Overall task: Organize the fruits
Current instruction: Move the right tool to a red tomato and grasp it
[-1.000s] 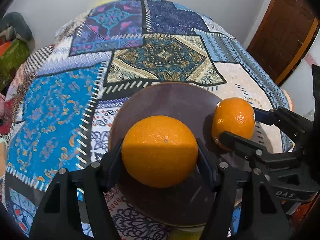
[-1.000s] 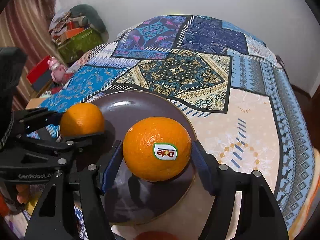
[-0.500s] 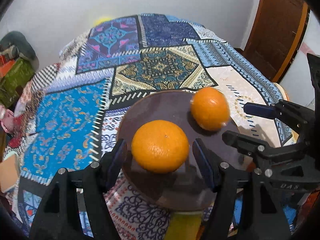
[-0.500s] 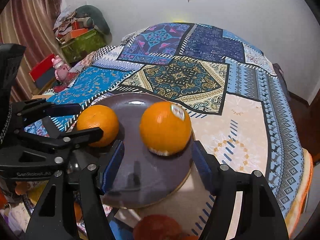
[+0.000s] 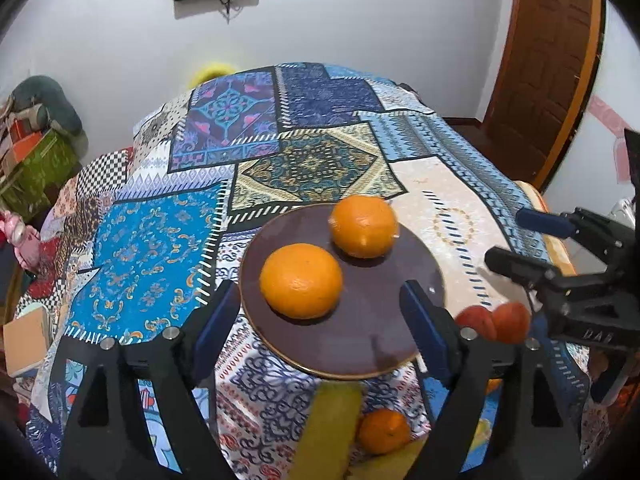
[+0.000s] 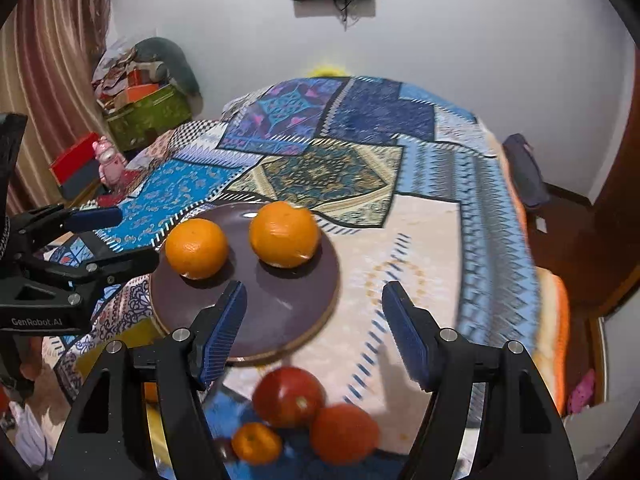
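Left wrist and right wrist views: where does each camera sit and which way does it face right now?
Left wrist: on the left gripper, looking forward and down along its opening fingers, nothing between them, at the brown plate with two oranges; the right gripper shows at right.
Right wrist: on the right gripper, angled down at the plate's right side, red fruits near its open fingers; the left gripper shows at left.
Shared: plate, both oranges, patterned cloth, wall screen.
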Action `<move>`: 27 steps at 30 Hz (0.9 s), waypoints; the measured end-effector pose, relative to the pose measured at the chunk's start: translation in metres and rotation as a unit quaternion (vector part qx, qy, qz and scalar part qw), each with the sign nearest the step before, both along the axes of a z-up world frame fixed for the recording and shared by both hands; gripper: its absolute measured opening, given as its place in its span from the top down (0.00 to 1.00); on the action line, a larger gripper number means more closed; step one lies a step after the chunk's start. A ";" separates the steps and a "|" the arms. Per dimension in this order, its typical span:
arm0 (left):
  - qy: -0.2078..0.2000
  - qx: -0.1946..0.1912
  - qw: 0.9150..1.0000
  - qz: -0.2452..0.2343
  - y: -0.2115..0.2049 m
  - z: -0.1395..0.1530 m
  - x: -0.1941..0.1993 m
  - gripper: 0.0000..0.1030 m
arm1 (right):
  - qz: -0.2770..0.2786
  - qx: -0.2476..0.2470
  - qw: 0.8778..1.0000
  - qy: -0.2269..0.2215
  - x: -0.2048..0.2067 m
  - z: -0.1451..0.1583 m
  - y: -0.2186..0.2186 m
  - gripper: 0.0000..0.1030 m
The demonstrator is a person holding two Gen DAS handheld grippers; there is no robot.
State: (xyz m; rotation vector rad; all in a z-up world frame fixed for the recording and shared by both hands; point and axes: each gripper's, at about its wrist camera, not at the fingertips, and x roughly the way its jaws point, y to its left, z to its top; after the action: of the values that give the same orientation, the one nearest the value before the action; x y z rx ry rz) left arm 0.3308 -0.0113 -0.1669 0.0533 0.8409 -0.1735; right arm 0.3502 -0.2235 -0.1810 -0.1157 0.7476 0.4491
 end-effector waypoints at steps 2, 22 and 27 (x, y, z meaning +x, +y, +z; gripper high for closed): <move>-0.001 0.003 1.000 -0.006 -0.008 0.003 -0.007 0.18 | -0.006 0.003 1.000 -0.003 -0.005 0.003 -0.006 0.35; 0.077 -0.033 0.995 -0.052 -0.072 -0.027 -0.018 0.18 | -0.040 0.028 0.998 0.048 -0.039 -0.036 -0.056 0.35; 0.090 -0.018 0.994 -0.055 -0.083 -0.042 -0.015 0.27 | -0.032 0.038 0.996 0.075 -0.040 -0.054 -0.054 0.35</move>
State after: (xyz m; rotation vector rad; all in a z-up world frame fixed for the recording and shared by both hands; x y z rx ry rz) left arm 0.3159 -0.0941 -0.2091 0.0504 1.0149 -0.3001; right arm 0.3101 -0.2779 -0.2351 0.0138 0.8781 0.4279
